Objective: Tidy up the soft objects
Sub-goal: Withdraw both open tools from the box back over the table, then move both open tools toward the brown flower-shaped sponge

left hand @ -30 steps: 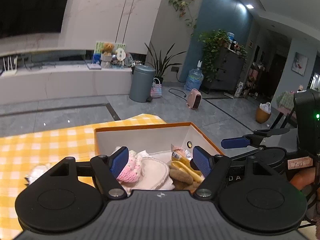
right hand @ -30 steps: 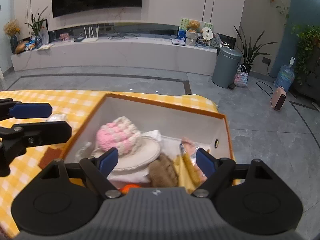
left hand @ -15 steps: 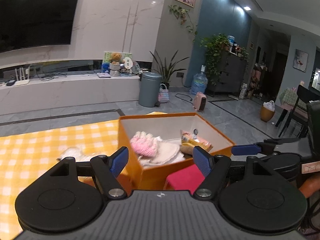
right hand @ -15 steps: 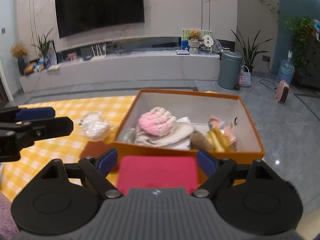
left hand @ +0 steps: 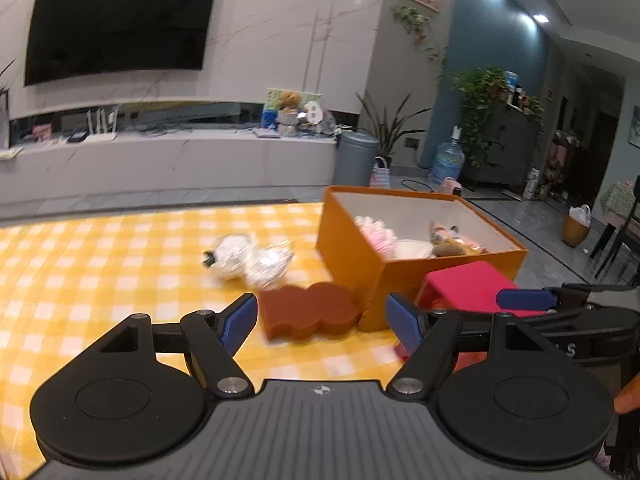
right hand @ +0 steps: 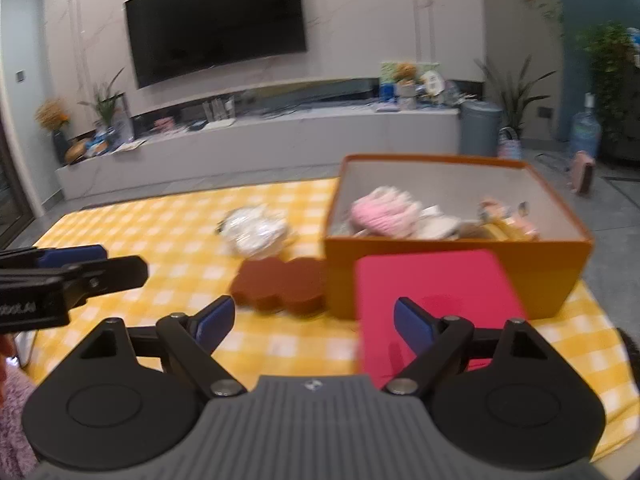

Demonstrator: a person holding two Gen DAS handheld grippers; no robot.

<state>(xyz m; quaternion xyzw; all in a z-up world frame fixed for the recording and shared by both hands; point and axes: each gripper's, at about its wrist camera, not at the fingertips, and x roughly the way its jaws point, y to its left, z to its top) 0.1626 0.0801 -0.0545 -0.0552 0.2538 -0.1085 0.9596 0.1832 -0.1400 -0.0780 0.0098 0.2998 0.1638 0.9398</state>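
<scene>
- One orange box point(right hand: 456, 264) on the checked bench point(left hand: 100, 264), soft toys inside.
- One brown sponge point(left hand: 310, 314) and one white bundle point(left hand: 248, 258) beside it.
- Left claw point(left hand: 322, 322) and right claw point(right hand: 314, 322) both spread, empty.

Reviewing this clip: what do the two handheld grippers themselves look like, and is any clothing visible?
Both the left gripper and right gripper are matte black linkages with blue finger pads, round discs either side and a ribbed grey centre plate with a small emblem. A fuzzy pinkish sleeve shows at the edge.
</scene>
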